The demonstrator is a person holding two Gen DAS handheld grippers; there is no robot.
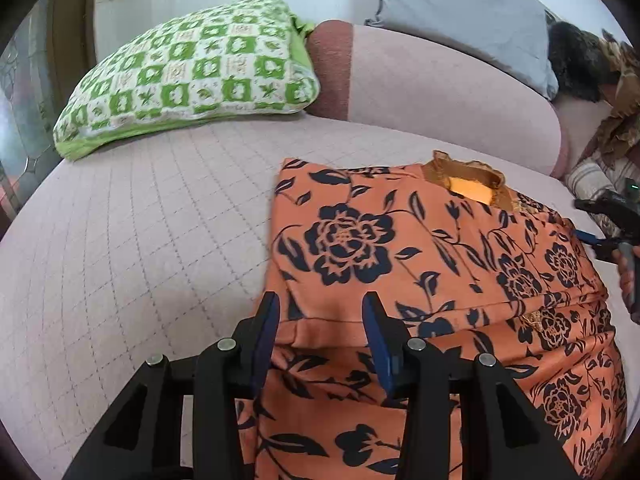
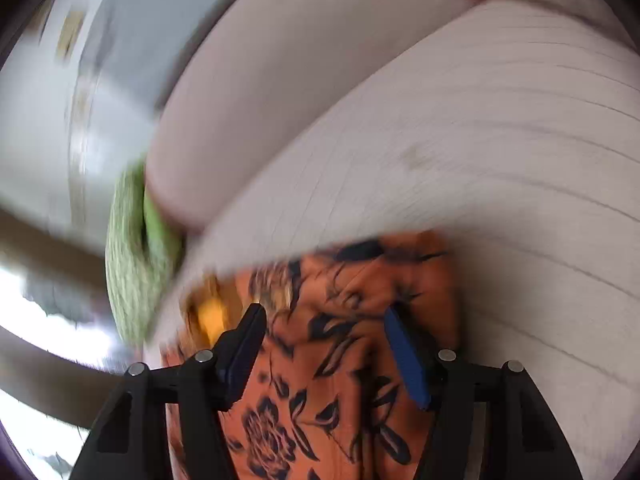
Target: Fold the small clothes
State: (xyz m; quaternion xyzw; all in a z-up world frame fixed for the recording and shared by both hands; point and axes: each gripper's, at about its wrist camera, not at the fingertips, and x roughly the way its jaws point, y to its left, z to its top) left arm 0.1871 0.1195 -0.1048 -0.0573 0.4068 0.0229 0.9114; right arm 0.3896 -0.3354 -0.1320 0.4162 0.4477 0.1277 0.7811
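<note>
Two pillows are seen beyond the work area in the left wrist view: a green-and-white checked pillow [image 1: 188, 76] at ten o'clock and a grey pillow [image 1: 464, 20] at one o'clock, both resting against a pink bolster [image 1: 440, 92]. A dark furry item [image 1: 576, 60] and some patterned cloth [image 1: 616, 120] are piled at two o'clock. Nothing is seen lying on the garment itself.

An orange dress with a dark floral print [image 1: 420, 260] is spread on the quilted pink bed cover [image 1: 120, 240], its gold-trimmed neckline [image 1: 468, 180] turned toward twelve o'clock.

The left gripper [image 1: 320, 312] is angled downward over the garment's near left corner; its blue-padded jaws are held apart, with a raised fold of the fabric between them, and whether the pads press on it cannot be told.

The right gripper [image 2: 324, 328] is seen small at three o'clock in the left wrist view, with part of a hand [image 1: 628, 276] behind it. In its own heavily blurred view it is tilted down over the print near the neckline, its jaws spread wide with cloth below them; a grip cannot be confirmed.
</note>
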